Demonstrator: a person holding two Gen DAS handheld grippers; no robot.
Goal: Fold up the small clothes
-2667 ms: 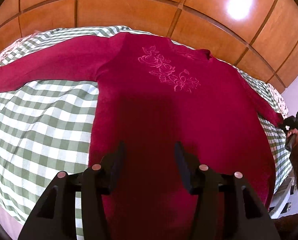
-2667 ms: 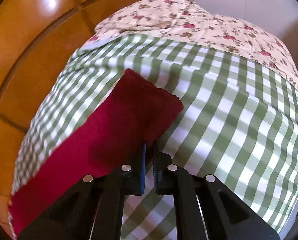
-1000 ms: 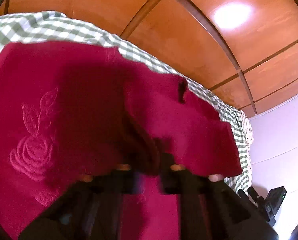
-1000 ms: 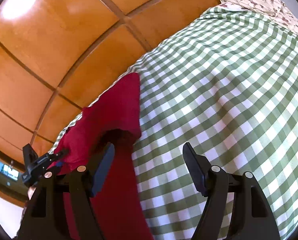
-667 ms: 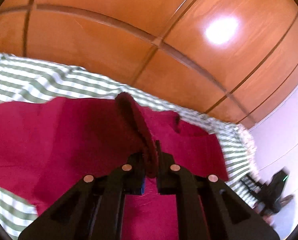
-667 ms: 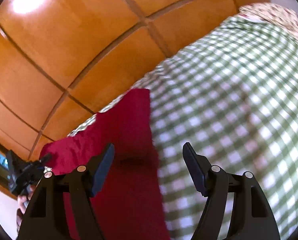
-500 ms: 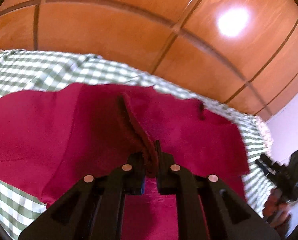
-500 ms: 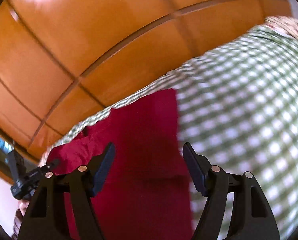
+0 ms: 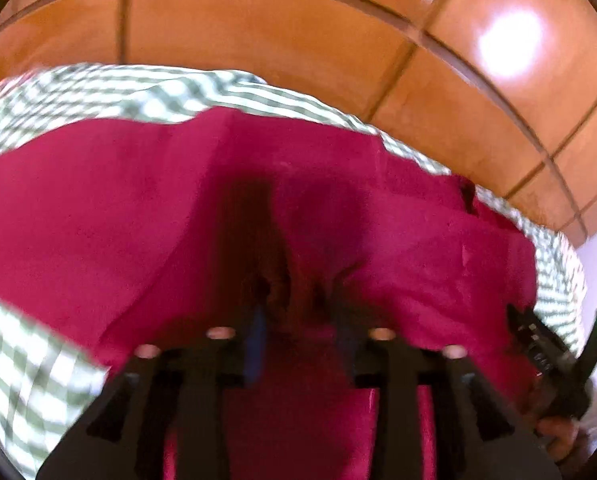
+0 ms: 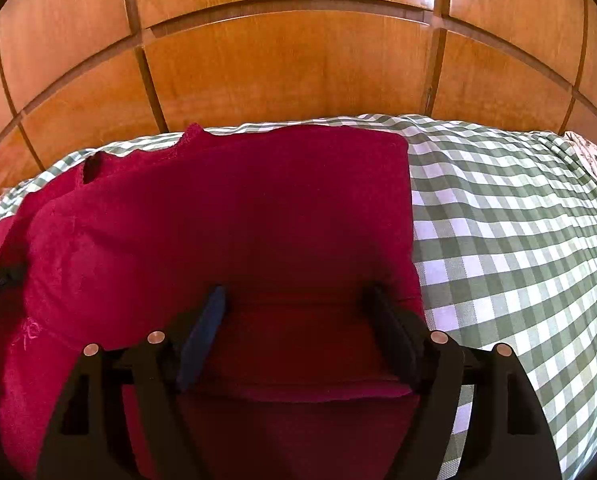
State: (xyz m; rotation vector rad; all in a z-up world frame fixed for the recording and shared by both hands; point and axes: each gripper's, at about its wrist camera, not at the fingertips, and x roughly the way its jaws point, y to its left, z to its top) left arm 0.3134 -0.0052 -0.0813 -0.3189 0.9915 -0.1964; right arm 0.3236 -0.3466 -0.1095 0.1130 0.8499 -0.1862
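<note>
The right gripper hangs low over the near edge of the sweater, pointing toward the wooden wall. Its jaws are spread wide with nothing between them, one finger over the red cloth and the other near the sweater's right edge. The left gripper is pressed close against the sweater in a blurred view; its fingers look a little apart, with a dark ridge of cloth rising just ahead of them, but whether they pinch it cannot be told. From the left wrist view the right gripper's body and the hand holding it show at the lower right edge.

The sweater lies on a green-checked bedspread, beside the wall. It is dark red, with one side folded over the body, making a straight right edge. A pale stitched motif shows at the lower left, and a small dark notch near the far left corner
</note>
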